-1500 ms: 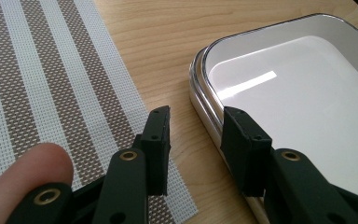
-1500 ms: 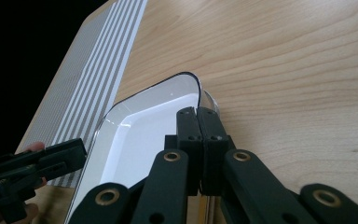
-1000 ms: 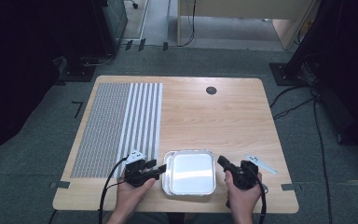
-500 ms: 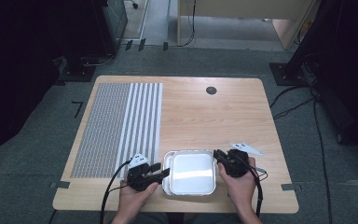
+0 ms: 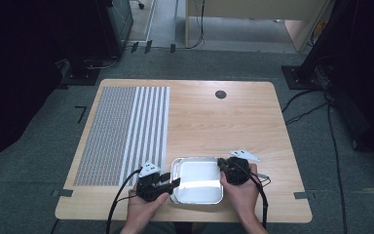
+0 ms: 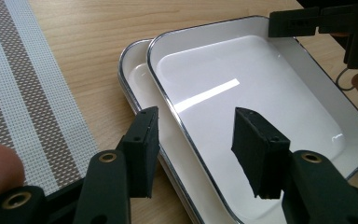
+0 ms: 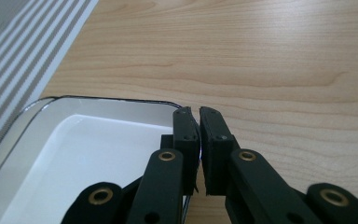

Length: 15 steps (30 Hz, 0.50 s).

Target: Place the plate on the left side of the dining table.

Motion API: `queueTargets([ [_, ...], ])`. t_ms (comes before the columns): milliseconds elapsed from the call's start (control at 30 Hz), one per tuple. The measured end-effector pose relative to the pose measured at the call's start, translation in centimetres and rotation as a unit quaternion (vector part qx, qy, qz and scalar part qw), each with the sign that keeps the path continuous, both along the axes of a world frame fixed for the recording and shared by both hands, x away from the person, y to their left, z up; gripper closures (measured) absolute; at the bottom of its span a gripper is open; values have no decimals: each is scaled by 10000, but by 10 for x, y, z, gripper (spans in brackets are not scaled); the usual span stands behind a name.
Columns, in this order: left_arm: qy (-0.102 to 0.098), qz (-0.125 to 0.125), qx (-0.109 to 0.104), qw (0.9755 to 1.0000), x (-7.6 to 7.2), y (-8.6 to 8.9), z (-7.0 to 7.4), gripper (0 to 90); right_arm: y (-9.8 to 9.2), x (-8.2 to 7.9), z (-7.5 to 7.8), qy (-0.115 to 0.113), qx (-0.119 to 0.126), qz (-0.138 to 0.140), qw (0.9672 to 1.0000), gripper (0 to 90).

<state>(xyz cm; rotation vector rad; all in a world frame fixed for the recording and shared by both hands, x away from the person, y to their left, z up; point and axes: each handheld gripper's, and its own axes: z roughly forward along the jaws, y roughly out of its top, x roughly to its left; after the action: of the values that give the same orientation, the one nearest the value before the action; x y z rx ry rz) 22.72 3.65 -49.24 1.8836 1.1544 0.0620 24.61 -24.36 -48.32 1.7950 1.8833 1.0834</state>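
Observation:
Two white trays with metal rims sit stacked near the table's front edge [image 5: 197, 187]. The upper tray [image 6: 242, 79] lies shifted a little right on the lower tray [image 6: 133, 70]. My left gripper [image 5: 174, 184] [image 6: 198, 154] is open, and its jaws straddle the left rims of both trays without touching them. My right gripper [image 5: 222, 168] [image 7: 199, 121] is shut on the upper tray's right rim near its far corner, with the tray's white floor [image 7: 88, 140] to the left of its jaws. That right gripper also appears at the far rim [image 6: 317, 23].
A grey and white striped woven mat [image 5: 126, 131] [image 6: 23, 93] covers the left part of the wooden table. A black round cable hole [image 5: 220, 94] sits near the far edge. Bare wood [image 7: 261, 56] stretches beyond the trays. Cables trail from both grippers off the front edge.
My right gripper has moved left from beside the trays onto the upper tray's right rim and shut on it. My left gripper has edged right over the left rims.

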Motion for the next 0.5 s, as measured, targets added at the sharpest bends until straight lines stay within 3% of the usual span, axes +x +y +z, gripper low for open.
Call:
queueTargets([
  [100,2,-19,17,10000,-1,0,1,517,-2,-2,-2,-35,184,-103,9998,878],
  [233,-14,-21,81,10000,-3,-1,1,522,-4,-4,-4,-131,241,-244,9993,883],
  [367,-46,-16,135,9999,-3,-1,1,548,-9,-3,-6,-121,454,-252,9986,883],
  [500,-16,-54,181,9998,-5,-2,0,575,-10,-3,-7,-167,509,-277,9982,883],
])
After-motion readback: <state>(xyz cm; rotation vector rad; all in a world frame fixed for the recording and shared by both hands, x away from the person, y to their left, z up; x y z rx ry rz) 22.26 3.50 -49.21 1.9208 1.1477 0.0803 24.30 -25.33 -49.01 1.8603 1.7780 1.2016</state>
